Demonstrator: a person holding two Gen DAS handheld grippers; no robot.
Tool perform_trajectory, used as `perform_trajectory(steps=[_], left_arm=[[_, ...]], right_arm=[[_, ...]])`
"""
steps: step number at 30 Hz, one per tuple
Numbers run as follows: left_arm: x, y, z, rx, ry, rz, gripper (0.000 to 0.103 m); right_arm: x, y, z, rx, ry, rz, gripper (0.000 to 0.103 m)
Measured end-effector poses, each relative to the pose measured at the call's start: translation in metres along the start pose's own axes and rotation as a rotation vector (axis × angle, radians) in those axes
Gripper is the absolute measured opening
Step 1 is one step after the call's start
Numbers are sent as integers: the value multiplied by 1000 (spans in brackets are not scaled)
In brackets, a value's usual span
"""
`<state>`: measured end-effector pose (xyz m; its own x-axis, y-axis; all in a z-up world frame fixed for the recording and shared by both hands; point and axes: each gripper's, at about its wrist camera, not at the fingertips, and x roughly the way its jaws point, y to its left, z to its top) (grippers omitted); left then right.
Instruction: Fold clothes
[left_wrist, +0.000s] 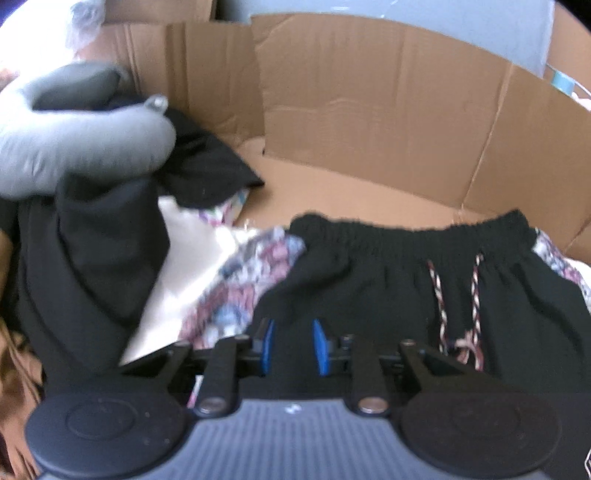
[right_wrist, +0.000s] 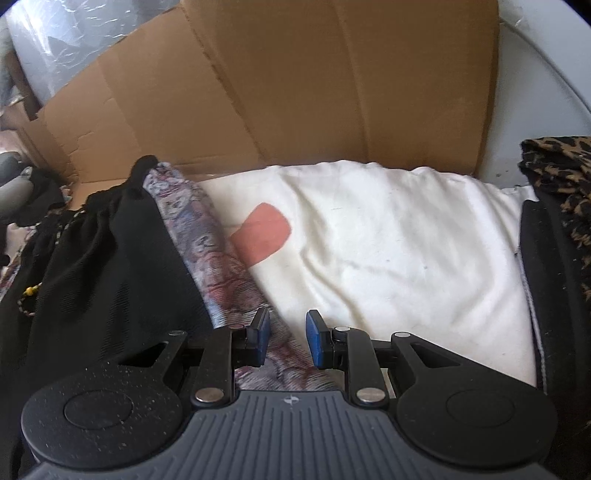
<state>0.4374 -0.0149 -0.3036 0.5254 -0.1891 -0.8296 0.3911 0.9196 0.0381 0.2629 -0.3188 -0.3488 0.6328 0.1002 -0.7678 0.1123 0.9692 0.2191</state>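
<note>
Cardboard box walls (left_wrist: 369, 92) behind, flattened cardboard underneath a heap of clothes. Far left in left wrist view: grey neck pillow (left_wrist: 74, 147) on top of a black garment (left_wrist: 92, 258). Then a white cloth (left_wrist: 184, 266) and a patterned cloth (left_wrist: 236, 291). Black shorts (left_wrist: 369, 280) with braided drawstring (left_wrist: 458, 306) spread to the right, waistband toward the box wall. Left gripper (left_wrist: 293, 345) parted a little, blue pads either side of a fold of the shorts, not closed on it. Right gripper (right_wrist: 287, 341) open, nothing held, over the patterned cloth beside a white pillow (right_wrist: 388, 251). Leopard-print cloth (right_wrist: 561, 177) far right.
</note>
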Motion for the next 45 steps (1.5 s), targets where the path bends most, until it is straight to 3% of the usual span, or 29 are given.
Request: perform_trajectory(steps=[11, 20, 22, 24, 27, 36, 45], left_arm=[[2, -1, -29, -12, 55, -9, 25], [4, 5, -37, -8, 69, -2, 26], [4, 6, -38, -7, 71, -1, 26], [4, 6, -39, -5, 73, -2, 26], [3, 5, -39, -2, 73, -3, 26], [0, -1, -28, 15, 52, -20, 26], [-4, -25, -19, 66, 26, -52, 26]], right_arm=[[6, 7, 0, -51, 23, -9, 28], [13, 8, 2, -91, 92, 23, 30], [14, 9, 4, -111, 107, 24, 25], [13, 11, 4, -129, 109, 19, 10], [9, 12, 6, -132, 106, 6, 1], [-15, 21, 10, -213, 14, -92, 0], [3, 23, 1, -234, 79, -145, 2]])
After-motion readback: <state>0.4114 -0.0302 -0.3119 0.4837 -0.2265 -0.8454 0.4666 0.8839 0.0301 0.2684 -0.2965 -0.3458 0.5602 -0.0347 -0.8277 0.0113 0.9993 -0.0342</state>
